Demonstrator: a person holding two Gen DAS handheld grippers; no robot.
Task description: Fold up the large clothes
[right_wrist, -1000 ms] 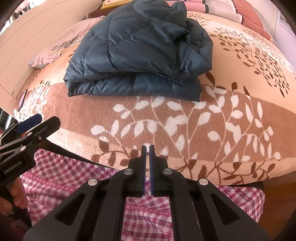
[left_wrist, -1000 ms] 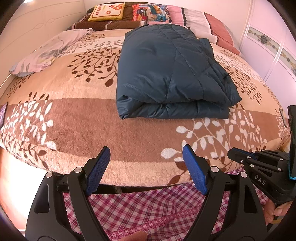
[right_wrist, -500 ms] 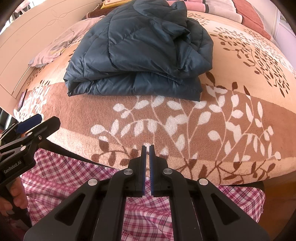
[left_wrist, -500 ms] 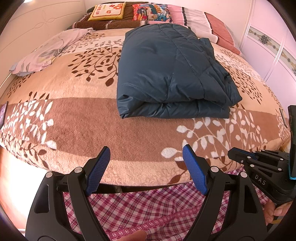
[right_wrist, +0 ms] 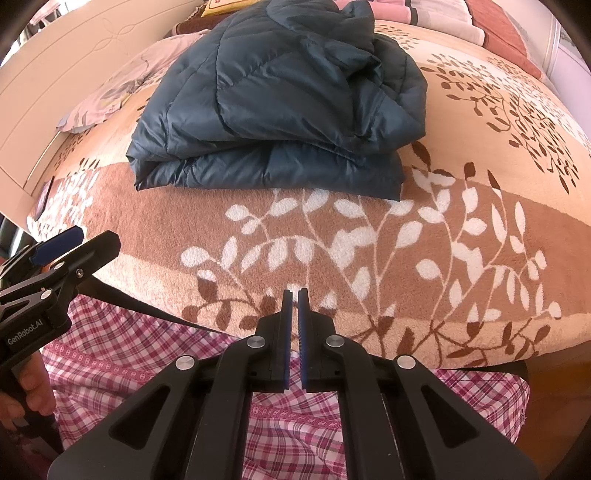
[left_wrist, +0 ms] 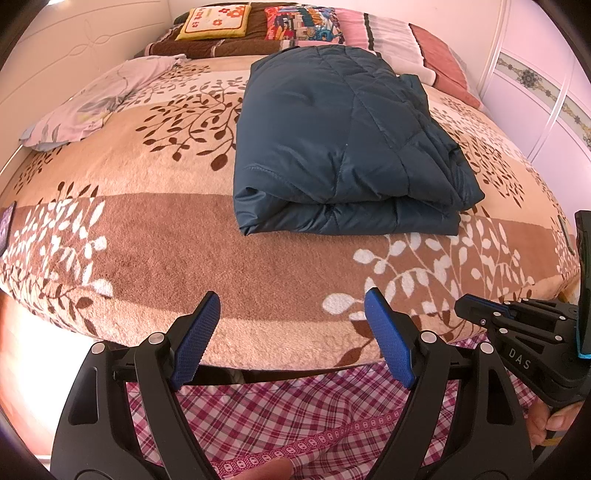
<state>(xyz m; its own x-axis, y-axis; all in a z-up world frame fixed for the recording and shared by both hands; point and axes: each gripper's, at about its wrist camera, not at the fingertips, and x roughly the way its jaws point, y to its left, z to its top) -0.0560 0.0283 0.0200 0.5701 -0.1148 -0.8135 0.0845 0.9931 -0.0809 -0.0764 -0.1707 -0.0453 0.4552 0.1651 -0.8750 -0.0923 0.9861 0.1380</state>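
Note:
A dark blue quilted jacket [left_wrist: 343,147] lies folded in a thick rectangle on the middle of the bed; it also shows in the right wrist view [right_wrist: 280,99]. My left gripper [left_wrist: 291,317] is open and empty, held at the bed's near edge, well short of the jacket. My right gripper [right_wrist: 294,306] is shut and empty, also at the near edge, apart from the jacket. Each gripper shows at the side of the other's view: the right gripper [left_wrist: 517,328], the left gripper [right_wrist: 55,258].
The bed carries a brown and beige leaf-patterned blanket [left_wrist: 147,236]. A pale garment [left_wrist: 99,103] lies at the far left. Pillows [left_wrist: 295,26] line the headboard end. A checked pink bed skirt [right_wrist: 147,369] hangs below. White wardrobe doors [left_wrist: 546,96] stand to the right.

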